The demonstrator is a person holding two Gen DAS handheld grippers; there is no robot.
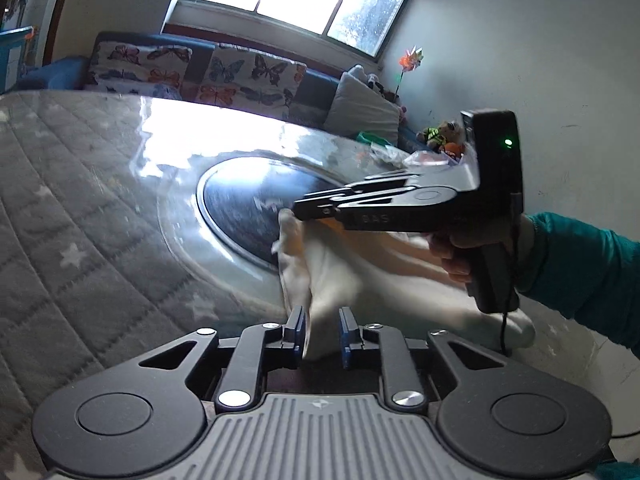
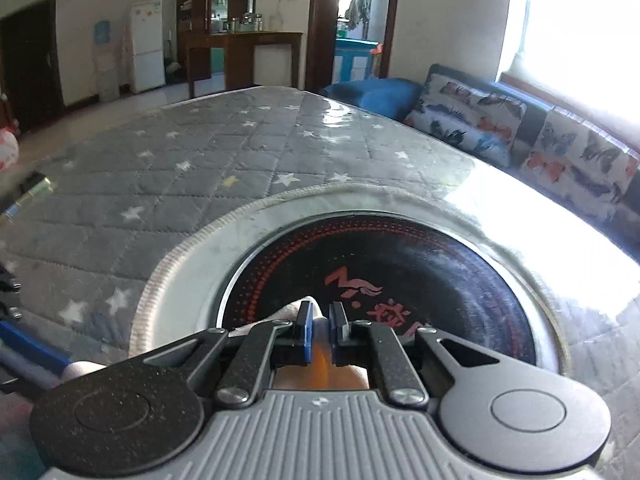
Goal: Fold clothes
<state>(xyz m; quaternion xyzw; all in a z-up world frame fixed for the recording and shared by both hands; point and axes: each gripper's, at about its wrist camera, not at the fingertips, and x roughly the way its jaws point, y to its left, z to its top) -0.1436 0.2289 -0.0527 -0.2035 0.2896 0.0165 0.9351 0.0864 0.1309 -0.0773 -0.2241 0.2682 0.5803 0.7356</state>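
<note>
A cream garment [image 1: 344,276] hangs bunched over the table between both grippers. At the bottom of the left wrist view, my left gripper [image 1: 322,314] is shut on a fold of it, with the cloth filling the gap between the blue pads. My right gripper [image 1: 298,212] comes in from the right, held by a hand in a teal sleeve [image 1: 580,264], and is shut on the garment's upper edge. In the right wrist view, that gripper [image 2: 321,308] pinches the cream garment [image 2: 280,314] between its pads, just above the round black plate [image 2: 420,280].
The table wears a grey quilted cover with white stars [image 1: 80,200] under a glossy clear sheet. A round black plate [image 1: 240,208] is set into its middle. A sofa with butterfly cushions [image 1: 200,68] runs along the far side. Toys and clutter [image 1: 440,136] lie at the far right corner.
</note>
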